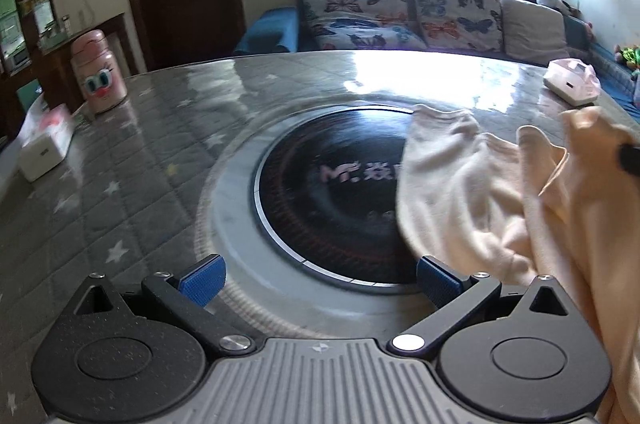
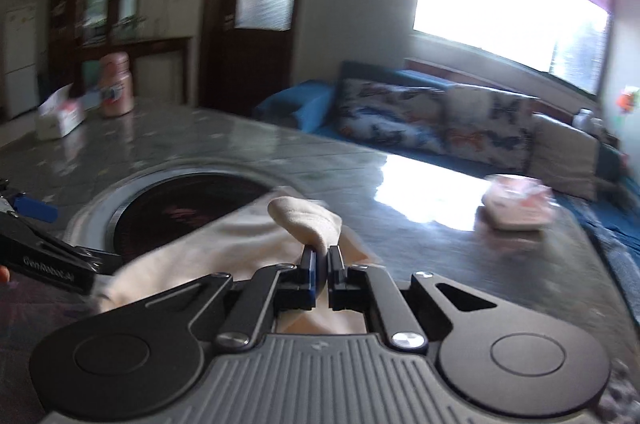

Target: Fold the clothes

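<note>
A cream-coloured garment (image 1: 472,192) lies bunched on the right side of the table, partly over the round black cooktop (image 1: 332,192). My left gripper (image 1: 320,274) hangs above the cooktop's near rim, open, with nothing between its blue pads; the cloth sits just to its right. In the right wrist view my right gripper (image 2: 321,266) is shut on a fold of the garment (image 2: 308,220), and the cloth rises in a hump above the pads. The left gripper's fingertip (image 2: 36,210) shows at that view's left edge.
The glossy grey star-patterned table (image 1: 120,176) carries a pink cartoon-faced jar (image 1: 98,76) and a tissue box (image 1: 46,144) at the far left, and a pink box (image 1: 572,82) at the far right. A sofa with butterfly cushions (image 1: 400,16) stands behind.
</note>
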### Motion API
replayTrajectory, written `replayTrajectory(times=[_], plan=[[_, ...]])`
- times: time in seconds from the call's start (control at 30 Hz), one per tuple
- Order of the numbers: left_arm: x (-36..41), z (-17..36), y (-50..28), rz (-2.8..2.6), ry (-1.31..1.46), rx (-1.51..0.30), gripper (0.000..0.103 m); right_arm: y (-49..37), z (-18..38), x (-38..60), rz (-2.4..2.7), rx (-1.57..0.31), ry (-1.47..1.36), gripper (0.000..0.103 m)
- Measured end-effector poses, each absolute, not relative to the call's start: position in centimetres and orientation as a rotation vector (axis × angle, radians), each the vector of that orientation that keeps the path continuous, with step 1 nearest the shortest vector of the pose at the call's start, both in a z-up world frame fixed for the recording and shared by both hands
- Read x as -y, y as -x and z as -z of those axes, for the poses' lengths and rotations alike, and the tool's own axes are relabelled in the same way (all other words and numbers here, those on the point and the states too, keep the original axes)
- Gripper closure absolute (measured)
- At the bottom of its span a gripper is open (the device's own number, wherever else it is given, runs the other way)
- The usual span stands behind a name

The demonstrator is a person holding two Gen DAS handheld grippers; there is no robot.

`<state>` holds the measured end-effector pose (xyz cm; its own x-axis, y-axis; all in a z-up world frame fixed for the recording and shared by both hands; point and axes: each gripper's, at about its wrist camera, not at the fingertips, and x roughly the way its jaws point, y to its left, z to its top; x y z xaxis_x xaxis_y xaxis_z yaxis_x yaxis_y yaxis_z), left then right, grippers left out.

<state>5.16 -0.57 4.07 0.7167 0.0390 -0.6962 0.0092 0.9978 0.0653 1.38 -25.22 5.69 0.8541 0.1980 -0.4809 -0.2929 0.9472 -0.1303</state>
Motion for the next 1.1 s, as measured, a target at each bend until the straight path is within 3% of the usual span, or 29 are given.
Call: replayTrajectory(times=[0.4, 0.53, 0.63, 0.73, 0.8, 0.87, 0.97, 1.1], plan=[[2.4, -4.2, -8.5, 0.134, -0.031, -0.758, 0.007, 3.2, -4.0, 38.6, 0.159, -0.581, 0.217, 0.096], [3.0, -3.0, -10.1, 0.151, -0.035, -0.792, 0.007, 4.1, -4.4, 38.5, 0.161, -0.554, 0.213, 0.077], [3.5, -2.1, -10.9, 0.167, -0.061, -0.81, 0.018, 4.5, -4.8, 37.5, 0.125, -0.532, 0.193, 0.059], [3.8, -1.5, -11.0, 0.194, -0.059, -0.815, 0.034, 3.7, -5.0, 36.0, 0.05, -0.54, 0.185, 0.057], [4.0, -1.4, -10.8, 0.224, -0.065, -0.801, 0.049, 3.1, -4.9, 34.9, -0.004, -0.553, 0.182, 0.054], [4.1, -1.5, -10.5, 0.256, -0.052, -0.795, 0.071, 2.5, -4.8, 33.7, -0.054, -0.568, 0.179, 0.054], [3.8, -1.7, -10.2, 0.273, -0.044, -0.777, 0.088, 1.8, -4.4, 31.7, -0.122, -0.584, 0.2, 0.054], [3.1, -2.1, -9.3, 0.248, -0.065, -0.734, 0.09, 0.7, -3.9, 29.0, -0.201, -0.603, 0.23, 0.054]])
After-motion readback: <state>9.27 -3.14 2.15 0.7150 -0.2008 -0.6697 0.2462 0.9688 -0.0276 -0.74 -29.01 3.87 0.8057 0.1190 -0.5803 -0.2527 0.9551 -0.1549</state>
